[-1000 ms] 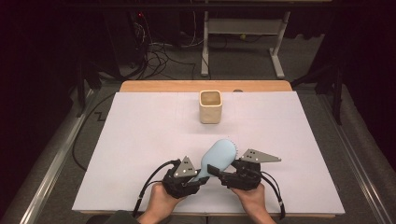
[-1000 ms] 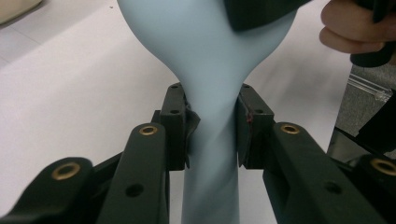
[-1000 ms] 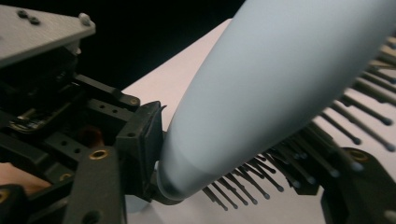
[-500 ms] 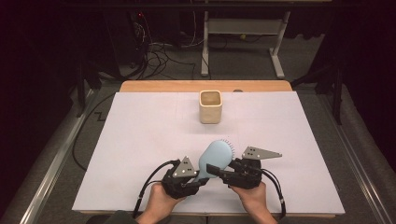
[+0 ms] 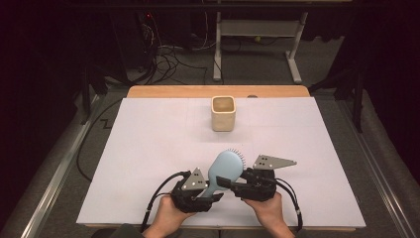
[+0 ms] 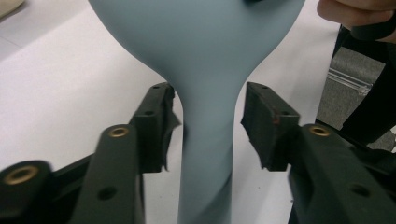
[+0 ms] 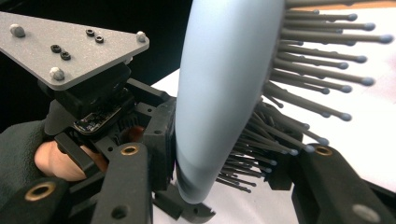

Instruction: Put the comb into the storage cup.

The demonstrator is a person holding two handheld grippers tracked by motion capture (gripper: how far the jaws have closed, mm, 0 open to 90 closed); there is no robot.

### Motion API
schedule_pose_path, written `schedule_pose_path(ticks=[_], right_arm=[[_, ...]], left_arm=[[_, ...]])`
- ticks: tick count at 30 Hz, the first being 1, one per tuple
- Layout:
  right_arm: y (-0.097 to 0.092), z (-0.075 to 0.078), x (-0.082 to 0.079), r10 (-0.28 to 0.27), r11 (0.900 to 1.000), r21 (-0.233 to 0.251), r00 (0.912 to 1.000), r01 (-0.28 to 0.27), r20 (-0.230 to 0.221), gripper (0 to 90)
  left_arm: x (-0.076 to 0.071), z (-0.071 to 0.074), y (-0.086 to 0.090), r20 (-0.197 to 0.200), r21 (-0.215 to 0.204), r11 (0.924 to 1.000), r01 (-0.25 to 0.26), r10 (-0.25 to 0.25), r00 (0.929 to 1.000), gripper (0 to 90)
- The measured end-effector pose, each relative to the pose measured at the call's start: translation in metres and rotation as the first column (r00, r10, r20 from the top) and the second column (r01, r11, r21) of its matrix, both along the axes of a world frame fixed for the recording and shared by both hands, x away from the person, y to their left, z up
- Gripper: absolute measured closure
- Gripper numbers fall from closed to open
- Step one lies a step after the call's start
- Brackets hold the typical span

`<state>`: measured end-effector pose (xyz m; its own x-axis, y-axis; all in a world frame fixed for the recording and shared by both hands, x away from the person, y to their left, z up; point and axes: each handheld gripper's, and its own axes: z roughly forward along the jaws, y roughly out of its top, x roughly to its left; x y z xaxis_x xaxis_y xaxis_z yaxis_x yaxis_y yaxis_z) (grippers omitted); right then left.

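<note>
Looking down from the high view, my two claws meet near the table's front edge, the hairbrush [image 5: 224, 168] propped between them. In my left gripper view, my left claw [image 6: 210, 123] has just been opening; the handle stands between its pads, untouched. In my right gripper view, my right claw [image 7: 224, 154] is clamped on the brush head, back against one pad, bristles [image 7: 317, 60] toward the other.
</note>
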<state>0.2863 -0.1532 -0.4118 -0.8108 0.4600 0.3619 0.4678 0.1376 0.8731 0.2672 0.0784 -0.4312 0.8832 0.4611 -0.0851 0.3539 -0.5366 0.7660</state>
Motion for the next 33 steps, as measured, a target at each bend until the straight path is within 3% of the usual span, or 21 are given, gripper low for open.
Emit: schedule_pose_path(ticks=[4,15,24,26,33], right_arm=[[-0.002,0.001,0.001,-0.002,1.0,-0.003,1.0,0.002,-0.003,55.2],[-0.012,0.008,0.002,-0.015,0.9996,-0.024,0.9998,0.015,0.015,55.1],[-0.016,0.01,0.003,-0.023,0.9993,-0.029,0.9997,0.023,0.009,55.1],[-0.019,0.009,0.003,-0.025,0.9994,-0.024,0.9997,0.025,0.005,55.1],[-0.023,0.011,0.003,-0.035,0.9992,-0.02,0.9994,0.035,0.004,55.2]], left_arm=[[0.0,-0.001,0.004,0.006,-0.029,0.9995,-0.016,0.016,0.9999,44.0],[0.004,-0.002,0.017,0.009,-0.098,0.9935,-0.057,0.058,0.9983,37.0],[0.006,0.0,0.023,0.008,-0.104,0.9925,-0.064,0.065,0.9978,34.8],[0.006,0.001,0.025,0.02,-0.108,0.9887,-0.105,0.107,0.994,35.2],[0.008,0.003,0.036,0.034,-0.106,0.9847,-0.139,0.143,0.9891,35.4]])
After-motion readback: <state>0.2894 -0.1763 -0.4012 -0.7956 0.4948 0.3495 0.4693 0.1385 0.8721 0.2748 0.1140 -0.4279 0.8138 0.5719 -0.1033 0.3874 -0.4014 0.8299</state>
